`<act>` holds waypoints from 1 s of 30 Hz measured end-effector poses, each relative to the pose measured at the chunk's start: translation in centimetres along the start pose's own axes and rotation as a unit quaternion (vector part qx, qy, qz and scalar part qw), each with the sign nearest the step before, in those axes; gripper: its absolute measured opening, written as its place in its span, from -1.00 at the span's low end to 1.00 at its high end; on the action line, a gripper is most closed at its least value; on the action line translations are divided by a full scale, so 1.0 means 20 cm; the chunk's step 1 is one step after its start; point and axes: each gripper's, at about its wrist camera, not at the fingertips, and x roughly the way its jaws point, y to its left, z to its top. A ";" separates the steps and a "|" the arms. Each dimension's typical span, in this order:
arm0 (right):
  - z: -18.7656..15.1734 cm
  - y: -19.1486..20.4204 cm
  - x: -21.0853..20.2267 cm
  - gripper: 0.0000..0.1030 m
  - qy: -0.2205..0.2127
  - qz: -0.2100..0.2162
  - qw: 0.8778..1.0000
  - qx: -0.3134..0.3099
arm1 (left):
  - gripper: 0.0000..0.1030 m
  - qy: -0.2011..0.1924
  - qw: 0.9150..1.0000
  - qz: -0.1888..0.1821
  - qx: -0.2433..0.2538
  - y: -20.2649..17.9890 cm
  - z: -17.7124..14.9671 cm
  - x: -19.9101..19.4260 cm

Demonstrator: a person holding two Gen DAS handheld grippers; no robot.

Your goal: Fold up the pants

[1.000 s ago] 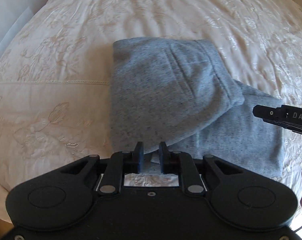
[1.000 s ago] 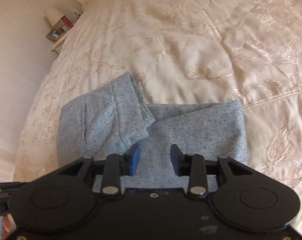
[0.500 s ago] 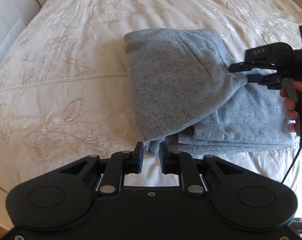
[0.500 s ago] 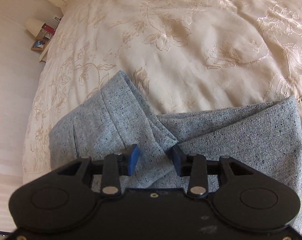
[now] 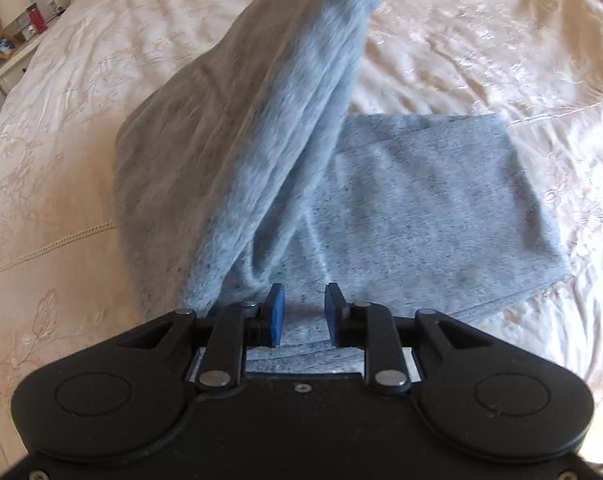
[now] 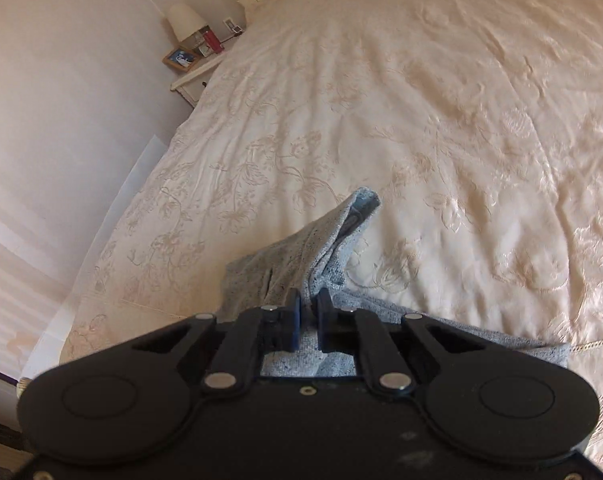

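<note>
The grey-blue speckled pants (image 5: 421,200) lie partly folded on the cream bedspread (image 5: 61,120). My right gripper (image 6: 308,322) is shut on the upper fold of the pants (image 6: 325,248) and holds it lifted off the bed. In the left wrist view that lifted fold (image 5: 301,80) rises as a blurred tent toward the top edge. My left gripper (image 5: 303,312) is open, low over the near edge of the pants, with cloth between and below the blue pads (image 5: 275,312).
A white nightstand (image 6: 193,80) with a lamp (image 6: 185,20), a picture frame and small items stands at the bed's far left corner by the wall. The embroidered bedspread (image 6: 461,120) spreads all around the pants.
My right gripper closed on the top fold's corner and lifted it high off the bed. My left gripper opened wider and moved in over the near edge of the pants.
</note>
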 end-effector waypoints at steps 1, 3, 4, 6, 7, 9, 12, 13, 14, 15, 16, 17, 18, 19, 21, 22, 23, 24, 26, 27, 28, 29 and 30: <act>0.00 0.02 -0.08 -0.83 -0.011 -0.003 1.000 -0.008 | -0.35 0.014 1.000 0.010 -0.012 0.02 -0.01 0.04; -0.04 0.00 -0.21 -0.84 -0.025 -0.011 1.000 -0.002 | -0.34 0.033 0.999 0.013 -0.040 0.09 -0.06 0.09; -0.06 -0.02 -0.26 -0.84 -0.030 -0.022 0.999 0.007 | -0.33 0.030 0.998 0.007 -0.049 0.12 -0.09 0.09; -0.17 -0.09 -0.33 -0.84 -0.032 -0.055 0.998 0.016 | -0.31 0.027 0.999 -0.002 -0.047 0.16 -0.12 0.07; -0.23 -0.14 -0.33 -0.84 -0.022 -0.073 0.997 0.030 | -0.31 0.029 0.999 -0.005 -0.045 0.18 -0.13 0.06; -0.36 -0.28 -0.29 -0.84 0.008 -0.108 0.992 0.071 | -0.32 0.039 0.998 -0.009 -0.046 0.21 -0.16 0.05; -0.56 -0.42 -0.16 -0.85 0.057 -0.154 0.981 0.100 | -0.37 0.065 0.996 -0.025 -0.048 0.26 -0.20 0.04; -0.62 -0.46 -0.14 -0.85 0.065 -0.159 0.979 0.111 | -0.37 0.067 0.996 -0.029 -0.045 0.27 -0.21 0.03; -0.66 -0.48 -0.12 -0.85 0.067 -0.163 0.977 0.121 | -0.37 0.071 0.996 -0.034 -0.036 0.27 -0.22 0.00; -0.69 -0.49 -0.12 -0.85 0.064 -0.166 0.976 0.126 | -0.37 0.071 0.996 -0.038 -0.026 0.28 -0.22 -0.03; -0.69 -0.48 -0.13 -0.85 0.057 -0.166 0.976 0.129 | -0.37 0.067 0.997 -0.041 -0.016 0.29 -0.24 -0.07; -0.69 -0.47 -0.16 -0.86 0.050 -0.164 0.977 0.129 | -0.37 0.060 0.997 -0.049 -0.007 0.29 -0.24 -0.11; -0.68 -0.45 -0.20 -0.86 0.037 -0.162 0.978 0.124 | -0.37 0.057 0.997 -0.057 -0.001 0.30 -0.24 -0.14; -0.67 -0.42 -0.24 -0.86 0.026 -0.162 0.979 0.117 | -0.37 0.054 0.996 -0.067 0.003 0.31 -0.23 -0.19; -0.67 -0.38 -0.30 -0.86 0.010 -0.166 0.980 0.106 | -0.37 0.037 0.996 -0.085 -0.006 0.33 -0.20 -0.28; -0.68 -0.37 -0.31 -0.87 0.009 -0.173 0.979 0.104 | -0.34 0.028 0.995 -0.092 -0.014 0.35 -0.18 -0.30; -0.70 -0.37 -0.30 -0.86 0.013 -0.179 0.978 0.105 | -0.24 0.016 0.995 -0.093 -0.025 0.36 -0.14 -0.33; -0.73 -0.39 -0.27 -0.86 0.027 -0.188 0.976 0.110 | -0.20 0.009 0.996 -0.087 -0.035 0.37 -0.11 -0.34; -0.76 -0.43 -0.20 -0.86 0.055 -0.197 0.971 0.124 | -0.19 0.004 0.996 -0.066 -0.056 0.36 0.00 -0.32; -0.77 -0.44 -0.18 -0.85 0.063 -0.198 0.970 0.127 | -0.19 0.005 0.996 -0.063 -0.063 0.36 0.05 -0.29; -0.77 -0.44 -0.17 -0.82 0.062 -0.194 0.971 0.128 | -0.19 0.005 0.996 -0.056 -0.069 0.36 0.10 -0.27; -0.75 -0.44 -0.19 -0.71 0.051 -0.191 0.972 0.128 | -0.19 0.001 0.996 -0.049 -0.075 0.35 0.13 -0.26; -0.73 -0.43 -0.22 -0.65 0.033 -0.192 0.973 0.126 | -0.19 -0.006 0.996 -0.045 -0.078 0.34 0.17 -0.24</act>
